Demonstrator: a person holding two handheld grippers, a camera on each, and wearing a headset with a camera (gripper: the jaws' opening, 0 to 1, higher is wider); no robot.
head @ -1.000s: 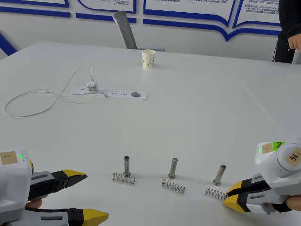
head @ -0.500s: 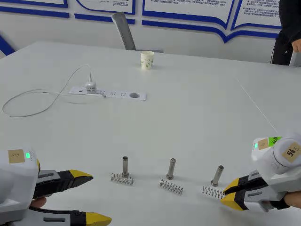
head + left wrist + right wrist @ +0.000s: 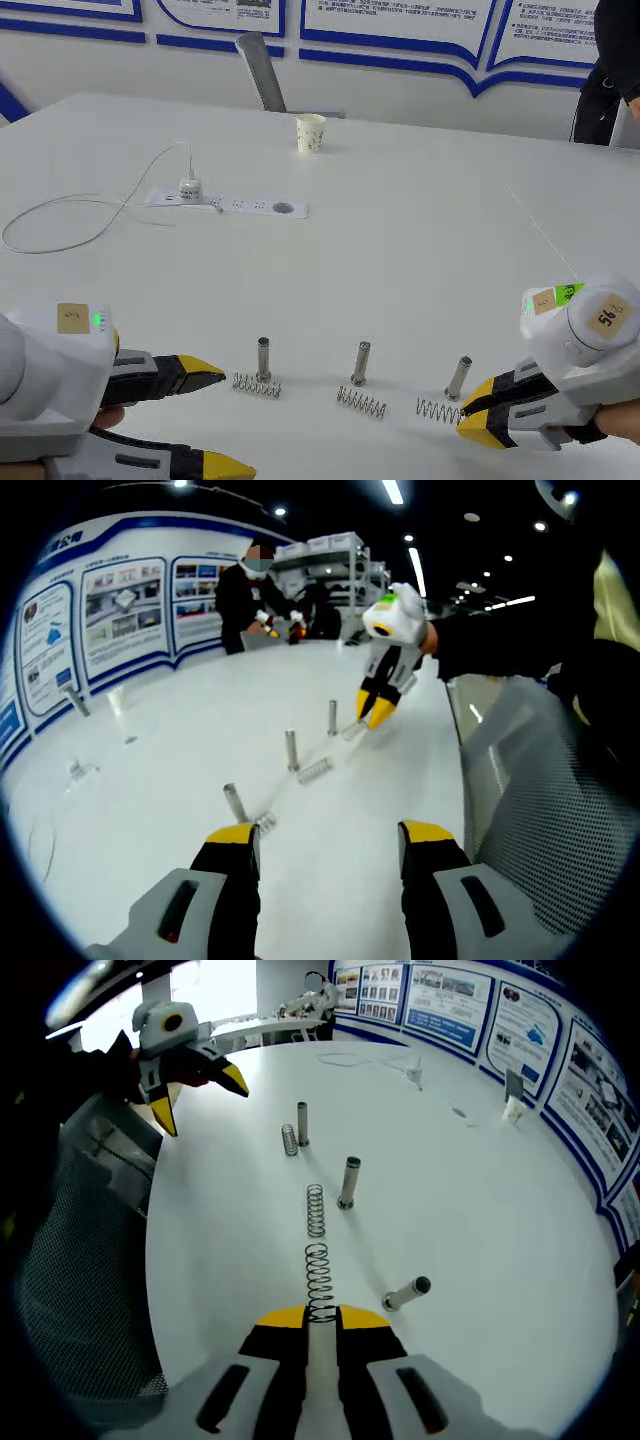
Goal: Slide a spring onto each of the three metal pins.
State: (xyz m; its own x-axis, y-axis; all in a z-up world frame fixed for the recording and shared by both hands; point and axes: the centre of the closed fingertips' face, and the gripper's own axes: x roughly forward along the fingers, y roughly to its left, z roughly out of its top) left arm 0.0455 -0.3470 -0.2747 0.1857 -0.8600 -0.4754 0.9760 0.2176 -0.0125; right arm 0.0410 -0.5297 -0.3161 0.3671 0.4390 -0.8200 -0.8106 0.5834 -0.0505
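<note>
I take the middle pin [image 3: 360,363] as my marker. It stands upright on the white table [image 3: 420,240], with the left pin [image 3: 263,358] on one side of it and the right pin [image 3: 458,377] on the other, three in a row and none wearing a spring yet. A spring lies flat just in front of each one. The middle spring [image 3: 361,403] is at my marker's foot, the left spring [image 3: 256,385] is off to its left and the right spring [image 3: 438,410] off to its right. My right gripper [image 3: 470,414] is down at the table to the right of the middle pin, its jaws pinched on the near end of the right spring; in the right gripper view the coil runs straight out from between the yellow tips. My left gripper [image 3: 231,420] sits left of the middle pin, out past the left pin, with its jaws spread wide and gripping nothing. Well behind the middle pin lie a power strip [image 3: 240,203] and a paper cup [image 3: 310,132].
</note>
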